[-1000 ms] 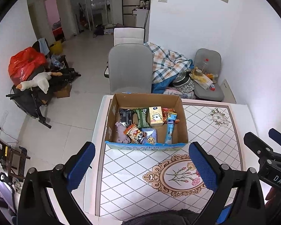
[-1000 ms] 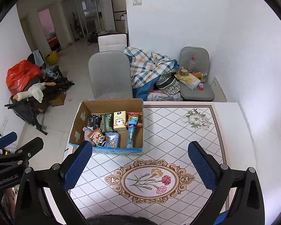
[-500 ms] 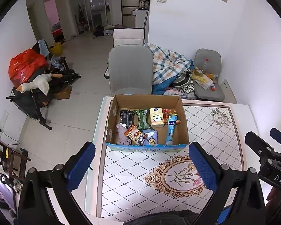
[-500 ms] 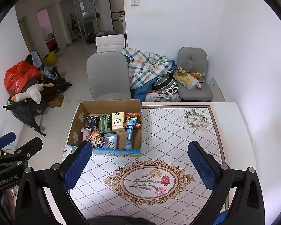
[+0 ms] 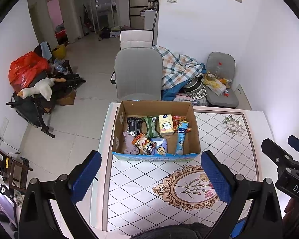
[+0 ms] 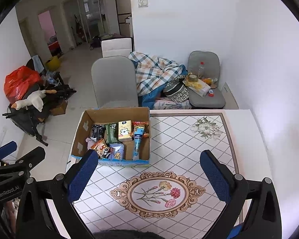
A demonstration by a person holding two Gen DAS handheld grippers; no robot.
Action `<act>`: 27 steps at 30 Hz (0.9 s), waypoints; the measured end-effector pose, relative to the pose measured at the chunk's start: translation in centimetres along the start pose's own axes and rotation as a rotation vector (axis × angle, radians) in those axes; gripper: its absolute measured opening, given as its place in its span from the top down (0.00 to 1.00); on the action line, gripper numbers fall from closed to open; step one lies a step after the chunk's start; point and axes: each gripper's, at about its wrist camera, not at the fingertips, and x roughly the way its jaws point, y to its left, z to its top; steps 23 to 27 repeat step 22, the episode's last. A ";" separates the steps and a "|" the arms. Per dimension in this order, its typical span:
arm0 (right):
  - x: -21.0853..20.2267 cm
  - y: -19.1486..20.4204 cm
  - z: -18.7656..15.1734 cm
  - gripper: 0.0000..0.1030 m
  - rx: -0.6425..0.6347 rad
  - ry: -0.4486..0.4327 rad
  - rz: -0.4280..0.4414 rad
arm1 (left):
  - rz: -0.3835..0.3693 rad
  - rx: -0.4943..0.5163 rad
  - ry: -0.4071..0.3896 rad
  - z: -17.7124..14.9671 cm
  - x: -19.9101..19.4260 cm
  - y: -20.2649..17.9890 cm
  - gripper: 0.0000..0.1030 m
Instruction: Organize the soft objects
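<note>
counter (image 5: 239, 151) with diamond-tile pattern and floral medallion (image 5: 191, 187) | grey chair (image 5: 138, 75) behind it, white chair (image 5: 136, 37) further back | plaid blanket (image 5: 177, 67) heaped beside grey chair | second grey chair (image 5: 221, 83) holding clutter, by wall | goose plush (image 5: 38, 88) on black stroller | red bag (image 5: 27, 69) near it

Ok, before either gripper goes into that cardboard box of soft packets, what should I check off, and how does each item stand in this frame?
1. Left gripper jaws apart, nothing held: ok.
2. Right gripper jaws apart, nothing held: ok.
3. Open brown cardboard box sits fully on the patterned white table: ok.
4. Box top open, packets reachable from above: ok.
5. Blue tube-shaped packet leaning at the box's right side, free to lift: cannot tell.
6. Lilac soft item partly under the orange panda snack bag: not ok for a clean grasp.
</note>
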 end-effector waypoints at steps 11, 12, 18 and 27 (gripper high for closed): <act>-0.2 0.1 0.0 0.00 -0.003 -0.001 0.000 | 0.003 -0.006 0.001 0.3 -0.1 0.1 0.01; -0.2 0.1 0.0 0.00 -0.003 -0.001 -0.001 | 0.004 -0.008 0.001 0.2 -0.1 0.2 0.01; -0.2 0.2 0.0 0.00 -0.002 -0.002 -0.003 | 0.008 -0.012 -0.007 0.1 -0.3 0.3 0.01; -0.3 0.3 0.0 0.00 -0.003 -0.002 -0.004 | 0.010 -0.008 -0.013 0.0 -0.5 0.3 0.01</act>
